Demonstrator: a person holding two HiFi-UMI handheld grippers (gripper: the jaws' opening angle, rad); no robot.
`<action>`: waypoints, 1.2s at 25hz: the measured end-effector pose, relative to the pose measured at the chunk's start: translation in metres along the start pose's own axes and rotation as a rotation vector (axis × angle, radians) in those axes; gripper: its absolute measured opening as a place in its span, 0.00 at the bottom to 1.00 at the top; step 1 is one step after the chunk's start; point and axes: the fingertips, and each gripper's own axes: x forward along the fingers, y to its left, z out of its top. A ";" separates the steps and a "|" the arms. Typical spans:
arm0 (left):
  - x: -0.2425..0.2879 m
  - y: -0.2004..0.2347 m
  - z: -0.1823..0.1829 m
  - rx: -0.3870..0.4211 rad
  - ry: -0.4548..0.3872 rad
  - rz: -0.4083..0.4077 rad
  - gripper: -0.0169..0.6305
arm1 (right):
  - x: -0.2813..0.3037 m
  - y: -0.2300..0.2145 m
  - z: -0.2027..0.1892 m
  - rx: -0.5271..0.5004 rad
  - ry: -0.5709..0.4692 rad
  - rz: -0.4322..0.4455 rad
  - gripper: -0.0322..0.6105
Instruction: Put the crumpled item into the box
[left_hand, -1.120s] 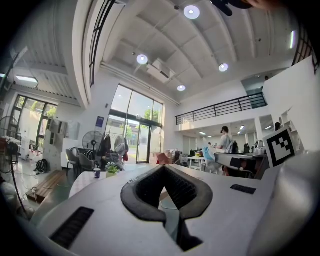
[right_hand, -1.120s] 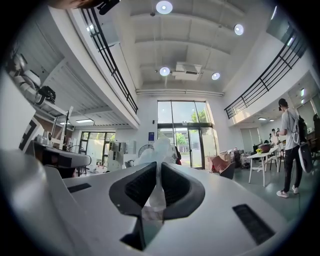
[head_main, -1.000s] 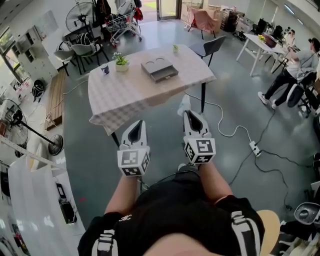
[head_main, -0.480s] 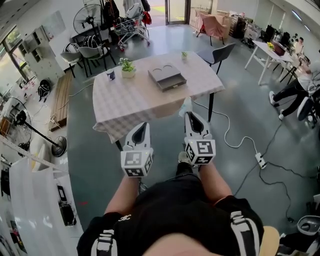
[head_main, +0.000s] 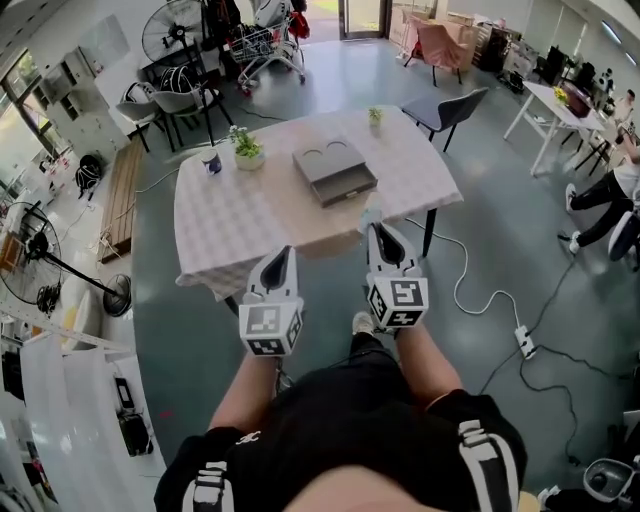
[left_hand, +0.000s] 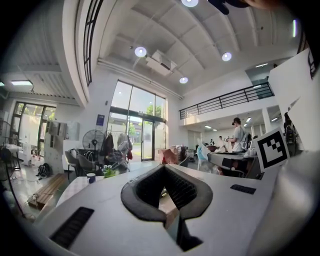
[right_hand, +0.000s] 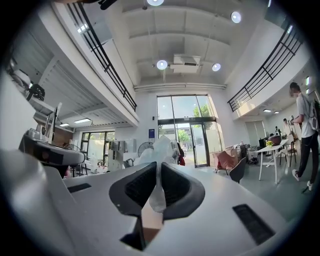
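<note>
A pale crumpled item sticks out of my right gripper, which is shut on it; in the right gripper view the crumpled item rises between the dark pads of the right gripper. My left gripper hangs beside it, shut with nothing in it, and in its own view the left gripper shows both tips meeting. Both are held level over the near edge of a table with a checked cloth. A flat grey box with two round recesses lies on the table beyond them.
On the table stand a potted plant, a dark cup and a small plant. A grey chair is at the far right corner. A cable with a power strip lies on the floor at right; a fan stand at left.
The person has walked towards the table. It has drawn nearer, and both grippers now reach its near edge. The right gripper's hold on the crumpled item is unchanged.
</note>
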 end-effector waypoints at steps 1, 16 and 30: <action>0.018 0.004 0.001 -0.002 0.004 0.006 0.03 | 0.017 -0.010 -0.002 0.001 0.005 0.005 0.10; 0.286 0.044 0.020 -0.050 0.067 0.041 0.03 | 0.247 -0.143 -0.006 0.003 0.074 0.083 0.10; 0.349 0.091 0.043 -0.043 0.048 0.060 0.03 | 0.331 -0.159 0.010 0.015 0.053 0.077 0.10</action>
